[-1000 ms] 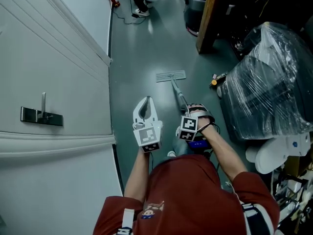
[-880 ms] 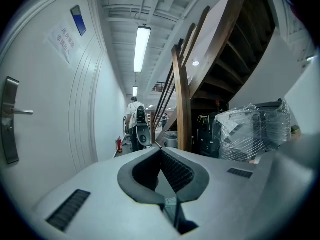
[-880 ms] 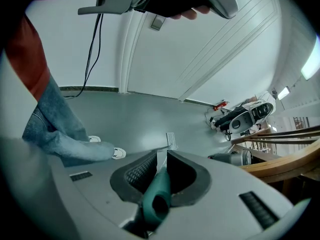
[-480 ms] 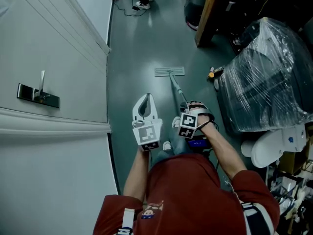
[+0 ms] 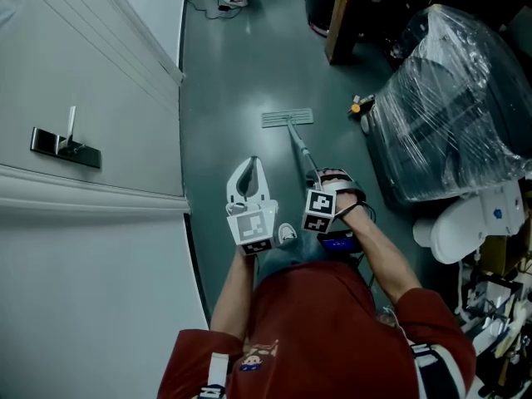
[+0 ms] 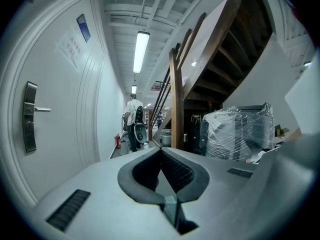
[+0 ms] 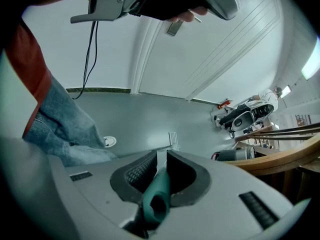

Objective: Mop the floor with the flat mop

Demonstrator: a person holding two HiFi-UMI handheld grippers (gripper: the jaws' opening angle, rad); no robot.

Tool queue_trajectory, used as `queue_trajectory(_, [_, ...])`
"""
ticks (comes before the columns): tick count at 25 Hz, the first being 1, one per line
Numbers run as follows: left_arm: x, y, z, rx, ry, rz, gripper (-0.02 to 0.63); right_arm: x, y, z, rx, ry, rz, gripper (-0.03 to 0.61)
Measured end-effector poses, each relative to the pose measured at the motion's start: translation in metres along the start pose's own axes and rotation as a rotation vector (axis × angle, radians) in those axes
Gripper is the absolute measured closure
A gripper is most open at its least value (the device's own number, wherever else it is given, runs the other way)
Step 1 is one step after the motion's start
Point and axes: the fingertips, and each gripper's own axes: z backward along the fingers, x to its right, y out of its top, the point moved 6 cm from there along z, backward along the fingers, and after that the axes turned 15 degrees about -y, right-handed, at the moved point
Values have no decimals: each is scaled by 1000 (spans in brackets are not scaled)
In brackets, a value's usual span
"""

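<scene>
The flat mop's head [image 5: 288, 118] lies flat on the grey-green floor [image 5: 233, 81] ahead of me, and its thin pole [image 5: 301, 150] slopes back to my right gripper [image 5: 324, 179]. That gripper [image 7: 161, 156] is shut on the mop's teal handle [image 7: 154, 196], and past the jaws the mop head [image 7: 173, 140] shows small. My left gripper [image 5: 251, 166] hangs to the left of the pole, apart from it. Its jaws [image 6: 160, 150] are shut with nothing between them.
A white door with a metal handle [image 5: 60, 145] fills the left. A plastic-wrapped bulk [image 5: 449, 106] and a wooden post [image 5: 341, 19] stand at the right. A person [image 6: 133, 118] stands far down the corridor. My shoe [image 5: 287, 233] is beneath the grippers.
I have stepped forward along the corridor and the mop head has slid a little farther away. Both grippers keep their states.
</scene>
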Motion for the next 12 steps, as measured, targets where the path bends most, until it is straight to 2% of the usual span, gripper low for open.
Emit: queue_trajectory(12, [66,-16,44,-22,37,-1,598,-51,-38,54,17,18,19,508])
